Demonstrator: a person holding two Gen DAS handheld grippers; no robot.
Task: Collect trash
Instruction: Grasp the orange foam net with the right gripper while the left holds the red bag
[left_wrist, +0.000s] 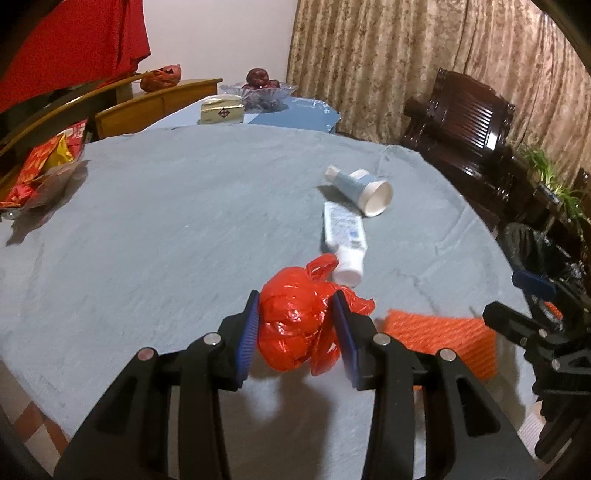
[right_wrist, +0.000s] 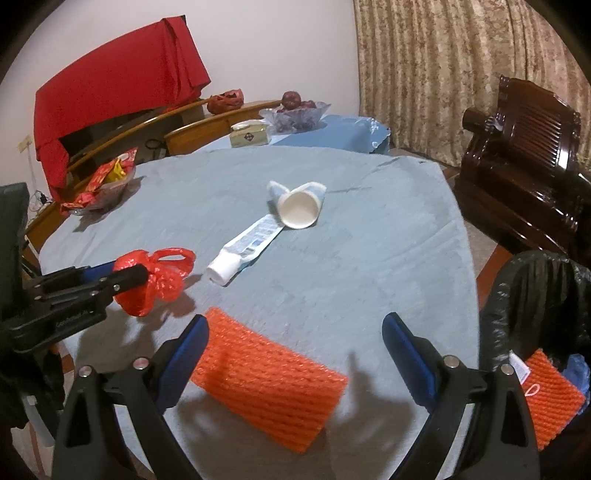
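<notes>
My left gripper (left_wrist: 297, 308) is shut on a crumpled red plastic bag (left_wrist: 295, 325) and holds it just above the blue-grey tablecloth (left_wrist: 166, 221); the bag also shows in the right wrist view (right_wrist: 151, 280). My right gripper (right_wrist: 295, 332) is open and empty, over an orange foam net sleeve (right_wrist: 269, 380) that lies on the table near the front edge. A white toothpaste tube (right_wrist: 243, 251) and a tipped paper cup (right_wrist: 299, 208) lie at the table's middle. A bin lined with a black bag (right_wrist: 535, 295) stands at the right, with another orange net (right_wrist: 554, 395) inside.
A bowl of red snack packets (right_wrist: 99, 184) sits at the table's left edge. A tissue box (right_wrist: 249, 134) and a fruit bowl (right_wrist: 295, 110) stand on a second table behind. A dark wooden armchair (right_wrist: 524, 147) is at the right, curtains behind.
</notes>
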